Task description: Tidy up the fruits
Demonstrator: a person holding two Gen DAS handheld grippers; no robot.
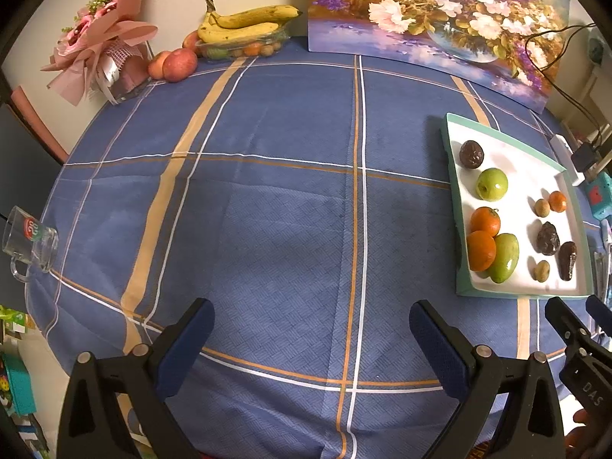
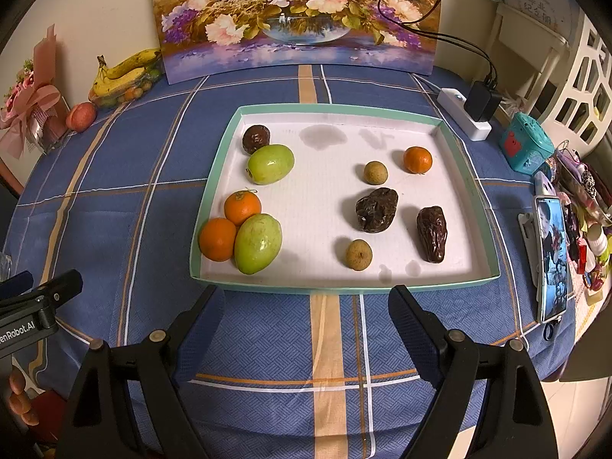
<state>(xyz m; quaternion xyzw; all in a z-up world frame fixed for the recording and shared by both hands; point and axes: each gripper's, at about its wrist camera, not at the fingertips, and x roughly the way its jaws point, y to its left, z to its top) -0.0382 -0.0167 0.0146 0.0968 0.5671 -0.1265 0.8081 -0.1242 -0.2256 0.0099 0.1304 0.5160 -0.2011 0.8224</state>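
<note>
A shallow white tray with a mint-green rim [image 2: 344, 290] [image 1: 451, 191] lies on the blue checked tablecloth. On its left side lie two oranges [image 2: 217, 239], two green fruits [image 2: 258, 243] and a dark round fruit [image 2: 256, 139]. On its right side lie a small orange [image 2: 417, 159], two small tan fruits [image 2: 358, 254] and two dark wrinkled fruits [image 2: 376, 209]. My right gripper [image 2: 306, 317] is open and empty just before the tray's near rim. My left gripper [image 1: 311, 329] is open and empty over bare cloth, left of the tray.
Bananas on a container of small fruits [image 1: 244, 26], apples [image 1: 179, 64] and a pink bouquet [image 1: 99, 46] stand at the back left. A flower painting [image 2: 302, 15] leans on the wall. A glass mug [image 1: 28, 241] lies at the left edge. A phone [image 2: 550, 260], power strip [image 2: 464, 113] and clutter lie at the right.
</note>
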